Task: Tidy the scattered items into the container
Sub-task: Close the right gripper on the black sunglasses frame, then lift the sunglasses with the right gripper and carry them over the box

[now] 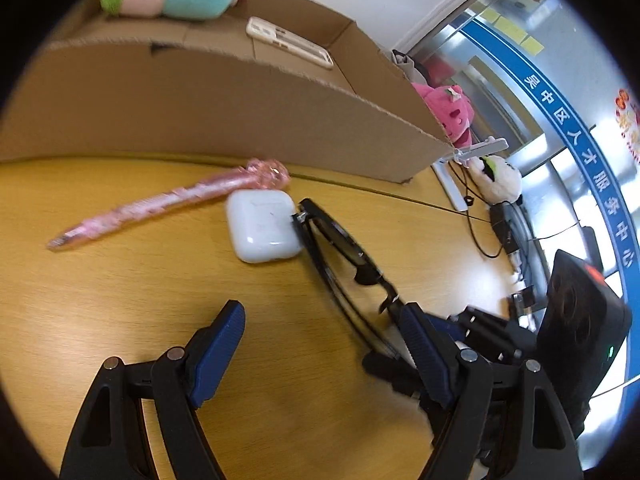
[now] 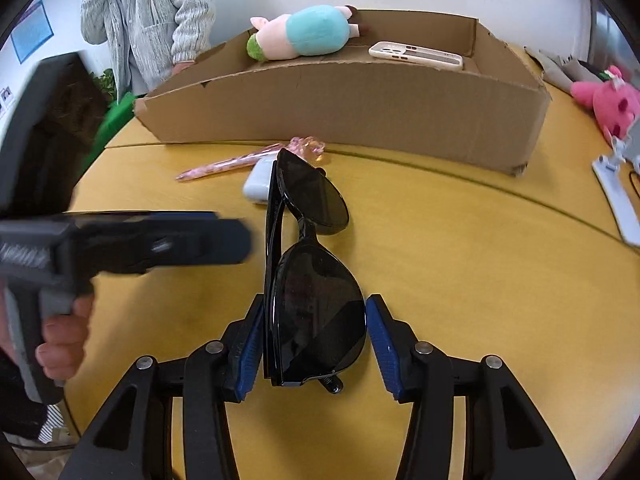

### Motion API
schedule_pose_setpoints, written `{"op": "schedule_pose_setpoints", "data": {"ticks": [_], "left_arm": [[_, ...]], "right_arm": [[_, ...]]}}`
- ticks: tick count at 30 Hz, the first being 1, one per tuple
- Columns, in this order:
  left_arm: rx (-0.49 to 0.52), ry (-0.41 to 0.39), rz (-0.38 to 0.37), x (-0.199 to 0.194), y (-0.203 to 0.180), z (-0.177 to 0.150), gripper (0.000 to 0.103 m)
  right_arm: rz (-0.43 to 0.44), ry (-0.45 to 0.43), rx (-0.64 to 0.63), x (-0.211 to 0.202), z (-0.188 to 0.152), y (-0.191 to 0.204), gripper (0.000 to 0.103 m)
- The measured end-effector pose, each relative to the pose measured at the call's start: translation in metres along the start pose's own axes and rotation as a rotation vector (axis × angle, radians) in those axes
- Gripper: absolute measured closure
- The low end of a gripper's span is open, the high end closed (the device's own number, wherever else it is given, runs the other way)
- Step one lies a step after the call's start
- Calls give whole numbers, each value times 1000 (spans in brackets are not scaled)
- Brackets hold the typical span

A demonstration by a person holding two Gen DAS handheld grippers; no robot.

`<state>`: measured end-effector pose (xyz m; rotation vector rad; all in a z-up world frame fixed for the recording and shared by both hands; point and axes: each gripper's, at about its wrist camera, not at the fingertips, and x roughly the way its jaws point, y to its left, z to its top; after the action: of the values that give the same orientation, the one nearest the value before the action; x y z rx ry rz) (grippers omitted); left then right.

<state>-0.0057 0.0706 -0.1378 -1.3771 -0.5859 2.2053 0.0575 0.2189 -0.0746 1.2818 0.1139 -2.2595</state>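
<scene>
**Sunglasses between right fingers, box waiting behind**

Blue wall band (image 1: pixel 576 148) with white Chinese characters, "人才服务中心" legible among them. No readable brand on any item.

Right gripper (image 2: pixel 314 338): fingers spread either side of folded black sunglasses (image 2: pixel 308 264), left pad touching the frame, right pad just beside the lens; not clearly pinching. Left gripper (image 1: pixel 324 344): fingers spread wide, nothing between them, hovering over yellow table (image 1: pixel 120 300).

White earbud case (image 1: pixel 262 228) touching far tip of sunglasses; pink pen (image 1: pixel 168 204) just beside it. Cardboard box (image 2: pixel 340 108) behind, holding teal-and-pink plush (image 2: pixel 300 36) and white phone case (image 2: pixel 416 55). Pink plush (image 2: pixel 612 104) and white stand (image 2: pixel 616 192) off to the right; onlooker in grey cardigan (image 2: pixel 160 16) beyond the box.
</scene>
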Motion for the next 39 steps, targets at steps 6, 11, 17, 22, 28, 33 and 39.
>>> {"op": "schedule_pose_setpoints", "data": {"ticks": [6, 11, 17, 22, 28, 33, 39], "left_arm": [[-25, 28, -60, 10, -10, -1, 27], [-55, 56, -23, 10, -6, -4, 67], [-59, 14, -34, -8, -10, -3, 72], [-17, -51, -34, -34, -25, 9, 73], [37, -128, -20, -62, -38, 36, 76], [38, -190, -17, -86, -30, 59, 76], [49, -233, -11, -113, -19, 86, 76]], "right_arm": [[-48, -16, -48, -4, -17, 28, 50], [-56, -27, -88, -3, -23, 47, 51], [-46, -41, -116, -6, -21, 58, 52], [-39, -93, -136, -21, -4, 69, 52], [-40, -147, -190, -35, 32, 87, 69], [-44, -180, -221, -36, 66, 99, 69], [-26, -216, -236, -34, 101, 115, 69]]}}
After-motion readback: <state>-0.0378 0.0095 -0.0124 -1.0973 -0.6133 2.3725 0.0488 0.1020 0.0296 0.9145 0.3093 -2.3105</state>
